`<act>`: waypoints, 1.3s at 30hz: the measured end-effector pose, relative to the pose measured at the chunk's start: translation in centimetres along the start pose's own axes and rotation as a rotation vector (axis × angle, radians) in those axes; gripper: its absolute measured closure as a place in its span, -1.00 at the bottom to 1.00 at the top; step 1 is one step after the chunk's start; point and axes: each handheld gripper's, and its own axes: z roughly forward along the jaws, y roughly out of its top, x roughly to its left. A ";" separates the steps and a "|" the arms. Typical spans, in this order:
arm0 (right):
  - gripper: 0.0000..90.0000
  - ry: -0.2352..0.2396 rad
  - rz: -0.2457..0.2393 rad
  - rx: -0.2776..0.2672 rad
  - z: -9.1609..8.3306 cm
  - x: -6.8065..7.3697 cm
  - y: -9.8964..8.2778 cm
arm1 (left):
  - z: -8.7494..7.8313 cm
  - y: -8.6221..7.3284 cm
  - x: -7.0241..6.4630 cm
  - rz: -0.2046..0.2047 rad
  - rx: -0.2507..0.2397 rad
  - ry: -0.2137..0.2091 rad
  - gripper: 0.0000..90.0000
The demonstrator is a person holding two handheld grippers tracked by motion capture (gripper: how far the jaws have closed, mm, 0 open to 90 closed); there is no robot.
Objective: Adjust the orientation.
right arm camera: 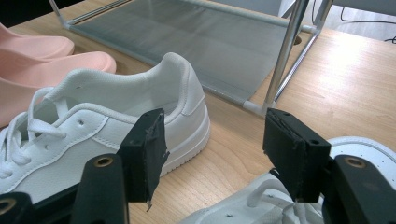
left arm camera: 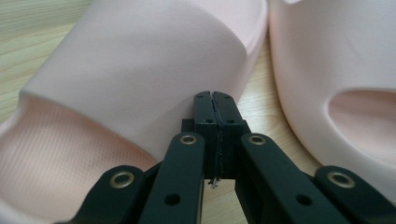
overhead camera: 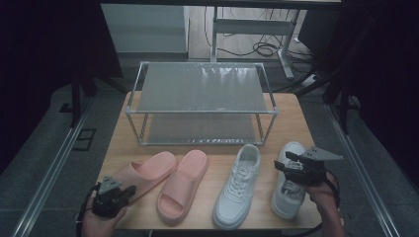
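Left hand-held gripper (left arm camera: 215, 100) clamped empty, smooth pink foam slide (left arm camera: 140, 65); right hand-held gripper (right arm camera: 210, 154) agape.

On the table (overhead camera: 296, 118), the rack (overhead camera: 201, 101) stands at 12 o'clock. Slides (overhead camera: 163, 180) lie at 7 o'clock, sneakers (overhead camera: 262, 180) at 5 o'clock, right of them.

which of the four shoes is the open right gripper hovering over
The rightmost white sneaker: the right gripper hangs above it, while the other sneaker lies beside it.
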 end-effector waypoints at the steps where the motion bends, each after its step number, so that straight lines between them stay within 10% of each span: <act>1: -0.12 0.000 0.000 0.000 0.0 0.0 0.0 | 0.0 0.0 0.0 0.000 0.000 0.000 1.00; 19: -0.12 -0.003 -0.004 0.012 0.2 0.0 -0.1 | 1.7 2.5 4.7 -0.055 -0.005 0.063 1.00; 29: -0.12 -0.008 0.002 0.005 0.0 -0.1 -0.2 | 1.7 4.4 1.3 0.021 -0.049 0.024 1.00; 39: -0.12 -0.014 0.007 0.006 -0.2 -0.4 -0.3 | 5.8 7.3 -0.7 0.051 -0.005 0.026 1.00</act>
